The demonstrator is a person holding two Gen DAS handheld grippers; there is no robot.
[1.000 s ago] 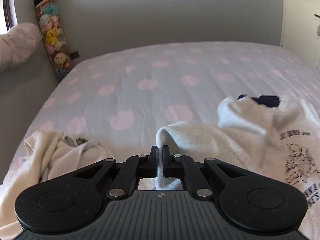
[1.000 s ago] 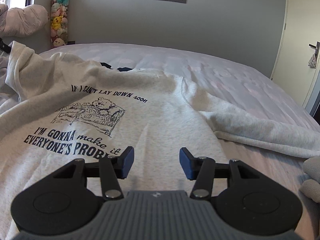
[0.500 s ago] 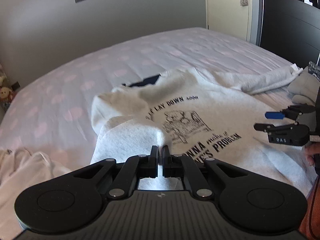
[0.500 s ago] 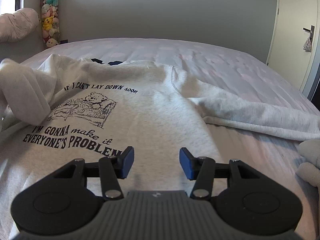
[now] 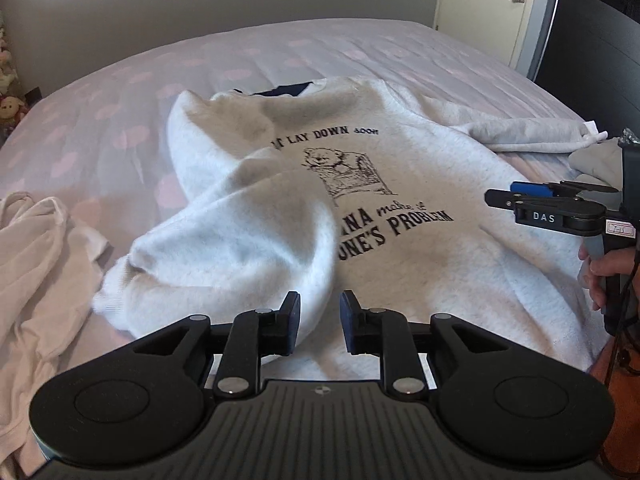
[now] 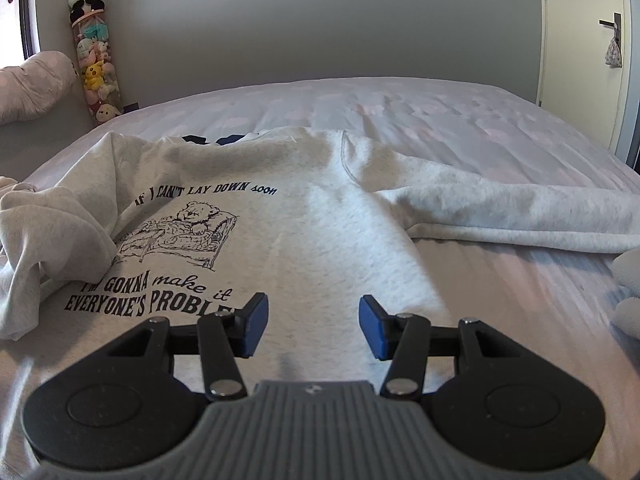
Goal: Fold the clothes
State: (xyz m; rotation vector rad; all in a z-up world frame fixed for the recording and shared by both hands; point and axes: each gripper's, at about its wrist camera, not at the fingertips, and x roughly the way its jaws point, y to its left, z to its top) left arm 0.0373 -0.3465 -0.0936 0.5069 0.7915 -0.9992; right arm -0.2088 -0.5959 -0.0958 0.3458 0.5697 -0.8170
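1. The bed (image 6: 460, 116) is carrying the grey sweatshirt (image 6: 320, 232), spread print-up for folding.
2. Its left sleeve (image 5: 240, 240) is lying folded across the chest.
3. The left tool (image 5: 319, 322) is hovering released, gripping nothing.
4. The right tool (image 6: 313, 326) is waiting spread wide, empty, over the hem.

the left hand-held gripper (image 5: 319, 322) hangs with jaws apart just over a grey sweatshirt (image 5: 400, 248) on the bed (image 5: 240, 64), one sleeve (image 5: 240, 240) flopped across its print. the right hand-held gripper (image 5: 498, 196) hovers alongside.
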